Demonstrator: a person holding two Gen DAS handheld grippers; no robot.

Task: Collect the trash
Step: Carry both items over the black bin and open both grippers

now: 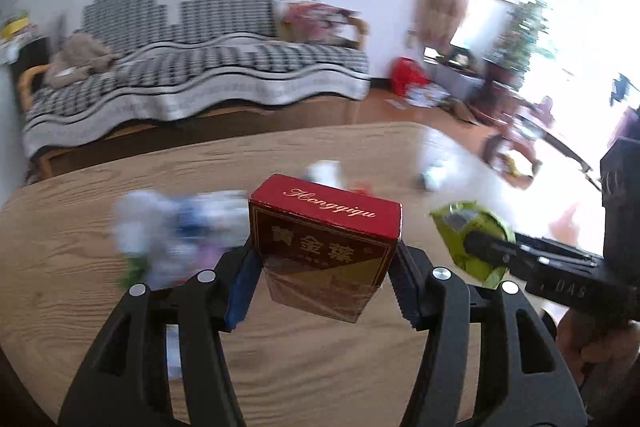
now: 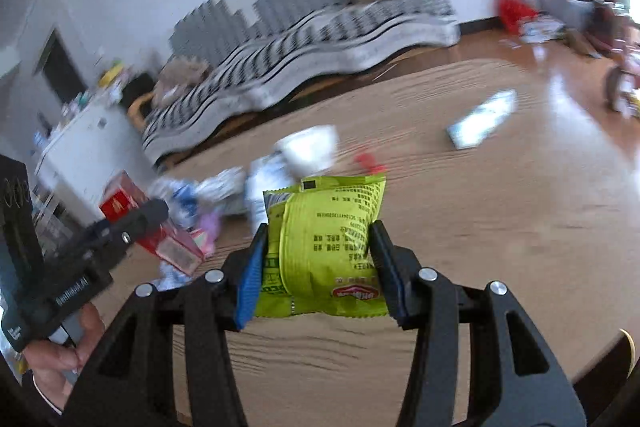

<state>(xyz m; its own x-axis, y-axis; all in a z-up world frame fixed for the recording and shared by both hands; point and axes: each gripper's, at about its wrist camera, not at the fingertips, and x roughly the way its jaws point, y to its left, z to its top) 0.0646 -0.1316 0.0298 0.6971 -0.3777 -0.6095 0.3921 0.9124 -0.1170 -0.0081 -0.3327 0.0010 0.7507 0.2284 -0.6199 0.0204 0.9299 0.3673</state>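
Observation:
My left gripper (image 1: 324,279) is shut on a red cigarette box (image 1: 326,247) and holds it above the wooden table (image 1: 80,227). My right gripper (image 2: 320,267) is shut on a green snack packet (image 2: 326,243), also above the table. In the left wrist view the green packet (image 1: 460,231) and right gripper show at the right. In the right wrist view the red box (image 2: 120,201) and left gripper show at the left. Blurred loose wrappers (image 1: 176,231) lie on the table behind the box.
A white crumpled piece (image 2: 312,147), a small red scrap (image 2: 368,161) and a flat pale packet (image 2: 480,121) lie further back on the table. A striped covered sofa (image 1: 192,75) stands beyond the far edge. Clutter and a red bag (image 1: 404,75) sit on the floor at right.

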